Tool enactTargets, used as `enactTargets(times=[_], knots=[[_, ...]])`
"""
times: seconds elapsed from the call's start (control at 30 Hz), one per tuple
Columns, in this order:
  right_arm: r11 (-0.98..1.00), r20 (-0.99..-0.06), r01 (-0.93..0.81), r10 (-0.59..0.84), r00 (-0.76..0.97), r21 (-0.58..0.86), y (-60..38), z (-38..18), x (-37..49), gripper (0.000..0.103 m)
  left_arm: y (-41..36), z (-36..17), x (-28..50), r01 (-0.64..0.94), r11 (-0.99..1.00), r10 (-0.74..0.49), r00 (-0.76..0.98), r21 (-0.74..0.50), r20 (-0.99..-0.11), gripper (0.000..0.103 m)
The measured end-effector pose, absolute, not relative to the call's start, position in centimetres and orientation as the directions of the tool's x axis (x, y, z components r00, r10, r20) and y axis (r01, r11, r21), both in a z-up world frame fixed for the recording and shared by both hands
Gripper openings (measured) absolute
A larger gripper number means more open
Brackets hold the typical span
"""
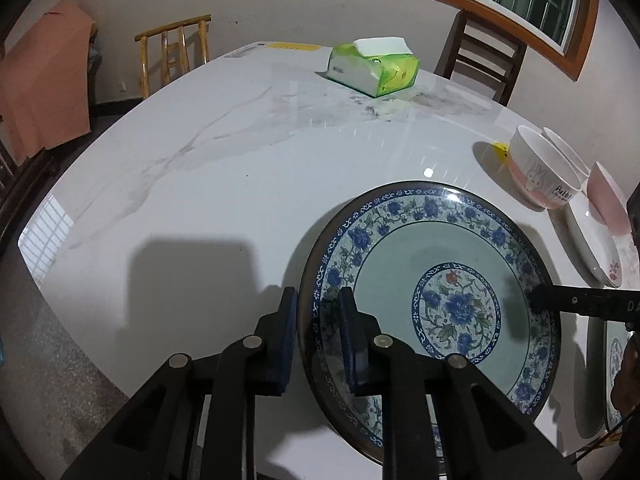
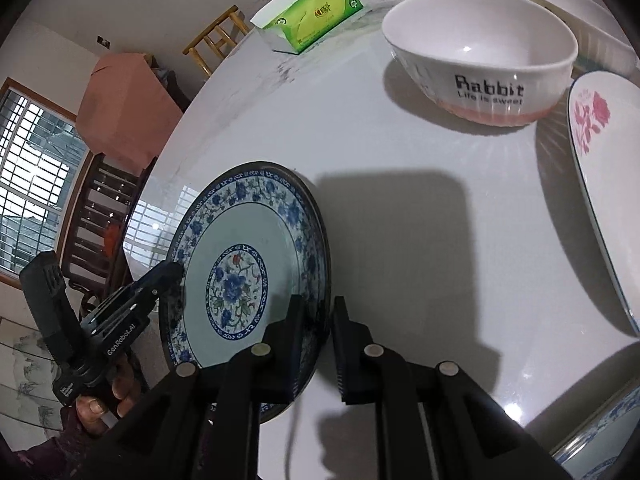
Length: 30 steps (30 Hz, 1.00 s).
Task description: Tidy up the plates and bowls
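Note:
A blue-and-white floral plate (image 1: 432, 280) (image 2: 244, 240) is held from two sides over the white marble table (image 1: 200, 184). My left gripper (image 1: 316, 300) straddles the plate's left rim with its pads pressed on it; the right wrist view shows it (image 2: 168, 276) with a hand behind it. My right gripper (image 2: 318, 306) is shut on the opposite rim, and one of its fingertips (image 1: 538, 300) shows in the left wrist view. A pink-based "Rabbit" bowl (image 1: 540, 176) (image 2: 480, 56) stands farther back on the table.
A white bowl (image 2: 576, 16) stands behind the Rabbit bowl. A pink bowl (image 1: 608, 196) rests on a white rose-printed plate (image 2: 600, 160). Another blue floral plate (image 2: 600, 440) lies near the right edge. A green tissue pack (image 1: 372, 68) sits far back. Chairs (image 1: 176, 52) surround the table.

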State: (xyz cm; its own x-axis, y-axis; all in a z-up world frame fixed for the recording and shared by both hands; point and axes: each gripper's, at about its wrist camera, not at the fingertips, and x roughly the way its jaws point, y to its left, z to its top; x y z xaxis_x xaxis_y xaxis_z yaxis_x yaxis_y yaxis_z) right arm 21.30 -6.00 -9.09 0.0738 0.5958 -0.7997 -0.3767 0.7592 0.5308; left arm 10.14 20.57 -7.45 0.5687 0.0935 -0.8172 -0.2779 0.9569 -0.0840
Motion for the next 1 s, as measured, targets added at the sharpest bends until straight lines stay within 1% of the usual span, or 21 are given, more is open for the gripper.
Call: enactTargets(times=[0.07, 0.1, 0.13, 0.17, 0.2, 0.23, 0.27, 0.3, 0.37, 0.47, 0.5, 0.53, 0.57, 0.63, 0.73, 0.77, 0.83, 0.9, 1.0], knots=[[0.761, -0.799, -0.371, 0.596, 0.076, 0.532, -6.2, -9.1, 21.2, 0.014, 20.5, -7.5, 10.2, -0.274, 0.958, 0.091, 0.572, -0.085, -0.815, 0.017], [0.764, -0.801, -0.371, 0.593, 0.082, 0.527, -6.0, -9.0, 21.0, 0.016, 20.5, -7.5, 10.2, -0.276, 0.957, 0.086, 0.572, -0.093, -0.816, 0.021], [0.772, -0.804, -0.370, 0.586, 0.098, 0.517, -6.1, -8.8, 20.8, 0.016, 20.7, -7.5, 10.2, -0.286, 0.953, 0.088, 0.570, -0.096, -0.817, 0.024], [0.774, -0.798, -0.368, 0.590, 0.123, 0.516, -6.2, -8.5, 20.7, 0.017, 20.7, -7.4, 10.1, -0.298, 0.950, 0.100, 0.565, -0.090, -0.819, 0.032], [0.772, -0.785, -0.364, 0.601, 0.151, 0.522, -6.7, -8.0, 20.6, 0.017, 20.8, -7.3, 10.1, -0.308, 0.948, 0.110, 0.558, -0.082, -0.822, 0.045], [0.771, -0.772, -0.356, 0.610, 0.178, 0.528, -7.3, -7.4, 20.5, 0.019, 20.9, -7.0, 9.9, -0.318, 0.945, 0.121, 0.555, -0.075, -0.823, 0.054], [0.770, -0.762, -0.351, 0.617, 0.196, 0.533, -7.9, -6.9, 20.4, 0.019, 21.0, -6.6, 9.7, -0.329, 0.942, 0.137, 0.564, -0.070, -0.814, 0.068], [0.767, -0.750, -0.346, 0.626, 0.215, 0.541, -8.9, -6.2, 20.1, 0.019, 21.0, -6.3, 9.4, -0.340, 0.939, 0.157, 0.576, -0.060, -0.802, 0.072], [0.761, -0.729, -0.342, 0.639, 0.246, 0.551, -10.4, -5.0, 19.2, 0.019, 20.9, -5.2, 8.7, -0.361, 0.932, 0.197, 0.599, -0.042, -0.776, 0.074], [0.749, -0.696, -0.339, 0.659, 0.285, 0.570, -14.4, -2.8, 16.5, 0.019, 20.0, -3.1, 7.2, -0.378, 0.925, 0.239, 0.644, -0.031, -0.727, 0.086], [0.754, -0.692, -0.338, 0.654, 0.305, 0.564, -16.0, -2.0, 15.2, 0.019, 19.2, -2.3, 6.7, -0.362, 0.932, 0.237, 0.666, -0.029, -0.707, 0.089], [0.766, -0.692, -0.340, 0.641, 0.333, 0.545, -17.9, -1.1, 13.6, 0.021, 18.3, -1.7, 6.4, -0.328, 0.944, 0.215, 0.685, -0.031, -0.696, 0.090], [0.783, -0.696, -0.342, 0.620, 0.362, 0.520, -20.0, -0.2, 11.9, 0.022, 16.7, -0.9, 6.1, -0.268, 0.963, 0.175, 0.700, -0.027, -0.693, 0.090], [0.813, -0.711, -0.331, 0.580, 0.398, 0.479, -23.9, 1.1, 9.5, 0.027, 13.5, 0.2, 6.0, -0.142, 0.990, 0.090, 0.712, -0.018, -0.697, 0.090], [0.878, -0.747, -0.277, 0.478, 0.462, 0.390, -28.8, 2.4, 5.8, 0.032, 8.1, 1.2, 5.9, 0.044, 0.999, -0.045, 0.715, -0.019, -0.698, 0.092], [0.896, -0.757, -0.250, 0.443, 0.480, 0.366, -30.4, 2.6, 5.1, 0.032, 6.3, 1.3, 6.0, 0.106, 0.993, -0.104, 0.698, -0.041, -0.708, 0.092], [0.914, -0.759, -0.195, 0.403, 0.511, 0.355, -33.3, 2.4, 3.8, 0.032, 3.7, 0.8, 6.6, 0.177, 0.981, -0.181, 0.660, -0.084, -0.729, 0.092], [0.916, -0.763, -0.124, 0.387, 0.517, 0.381, -35.6, 1.2, 3.5, 0.032, 1.2, -0.2, 7.9, 0.222, 0.967, -0.236, 0.606, -0.123, -0.760, 0.092], [0.900, -0.760, -0.055, 0.397, 0.515, 0.432, -37.4, -1.1, 3.7, 0.032, -0.9, -2.1, 9.2, 0.236, 0.960, -0.259, 0.549, -0.150, -0.795, 0.092]])
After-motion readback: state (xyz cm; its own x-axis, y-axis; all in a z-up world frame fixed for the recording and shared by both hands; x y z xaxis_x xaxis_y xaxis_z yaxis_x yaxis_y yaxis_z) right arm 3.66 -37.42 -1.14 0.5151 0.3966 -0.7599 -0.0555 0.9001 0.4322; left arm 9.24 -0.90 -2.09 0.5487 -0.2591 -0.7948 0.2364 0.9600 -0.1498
